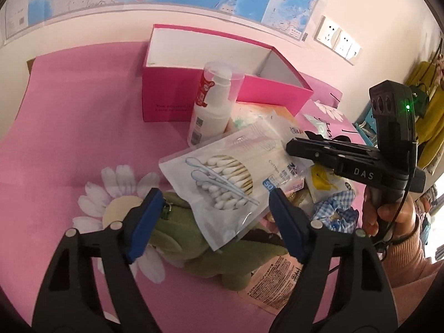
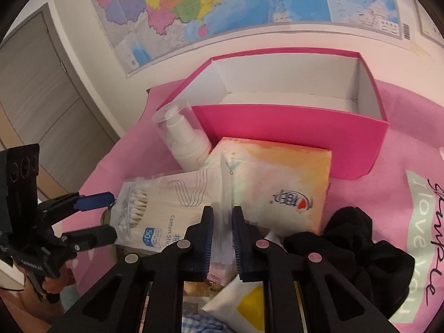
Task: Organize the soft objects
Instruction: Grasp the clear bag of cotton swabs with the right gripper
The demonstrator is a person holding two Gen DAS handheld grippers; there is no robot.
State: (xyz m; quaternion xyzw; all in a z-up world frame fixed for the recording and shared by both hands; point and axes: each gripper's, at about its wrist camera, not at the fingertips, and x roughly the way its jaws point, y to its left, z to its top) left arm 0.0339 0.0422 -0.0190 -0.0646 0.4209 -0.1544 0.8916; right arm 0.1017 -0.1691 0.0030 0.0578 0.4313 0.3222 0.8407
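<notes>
A soft tissue pack in orange and white wrap lies in front of the open pink box. My right gripper is shut on the pack's clear plastic flap; the left wrist view shows this right gripper closed above the pile. A bag of cotton swabs rests on a green plush toy. My left gripper stands open, its blue pads on either side of the bag's lower corner and the plush. The pads do not visibly press.
A white pump bottle stands against the box front. A black fabric piece, a blue checked scrunchie, a yellow-and-white packet and an orange sachet crowd the pile. Pink cloth covers the table; the wall is behind.
</notes>
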